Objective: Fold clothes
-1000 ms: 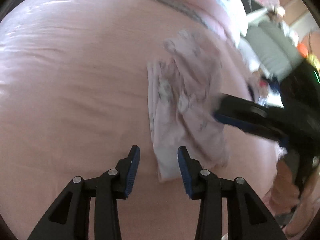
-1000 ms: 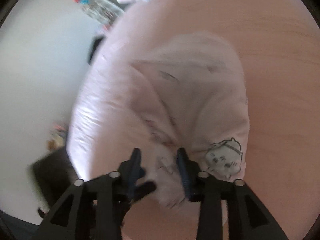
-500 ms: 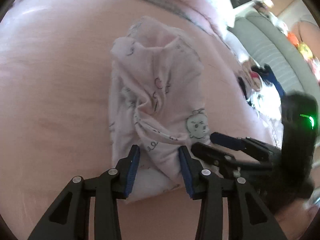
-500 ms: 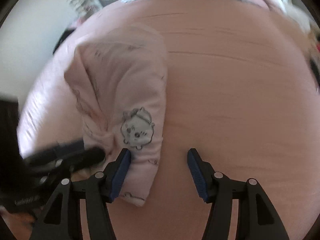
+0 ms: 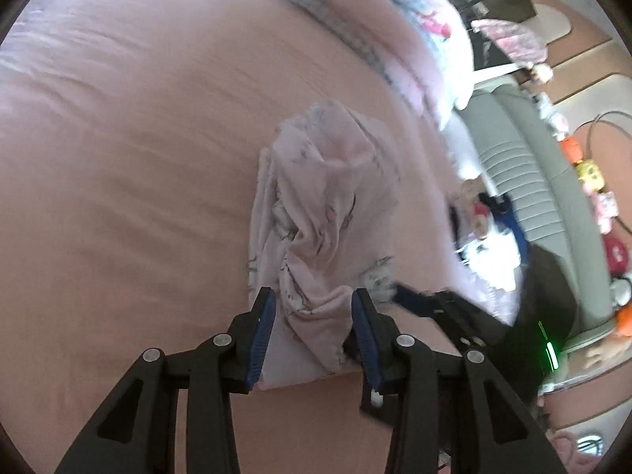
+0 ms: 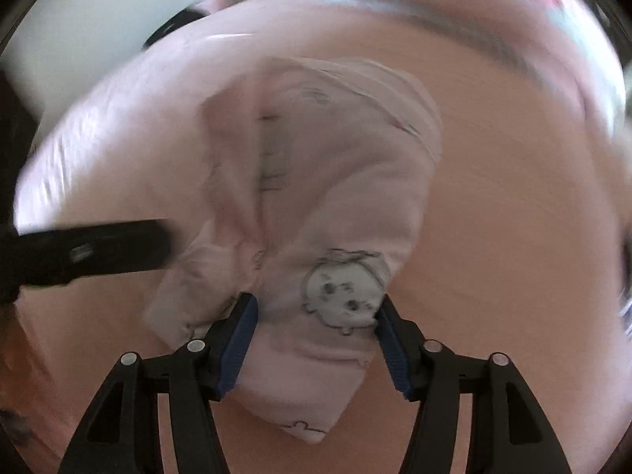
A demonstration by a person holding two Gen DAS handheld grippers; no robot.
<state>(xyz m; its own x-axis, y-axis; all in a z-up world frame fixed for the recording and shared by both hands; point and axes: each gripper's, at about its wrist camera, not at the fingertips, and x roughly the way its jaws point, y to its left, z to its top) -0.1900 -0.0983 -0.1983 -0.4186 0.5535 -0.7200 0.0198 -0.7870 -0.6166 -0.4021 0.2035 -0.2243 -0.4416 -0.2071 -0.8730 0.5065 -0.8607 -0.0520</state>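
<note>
Left gripper (image 5: 312, 324): black frame with blue-padded fingers (image 5: 260, 331), parted a moderate way, with a twisted bunch of cloth lying between them; whether the pads press it cannot be told.
Right gripper (image 6: 314, 330): same build, spread wide around the near end of the cloth, pads (image 6: 237, 339) beside the fabric and not closed on it.
Garment: small pale pink cotton garment (image 5: 316, 213) with line-drawn cartoon prints, crumpled into a loose roll; a grey cartoon face (image 6: 343, 288) sits between the right gripper's fingers.
Surface: salmon-pink bedsheet (image 5: 118, 181), the garment lying on it.
Beyond: pink patterned pillow (image 5: 418, 19) at the far edge.
</note>
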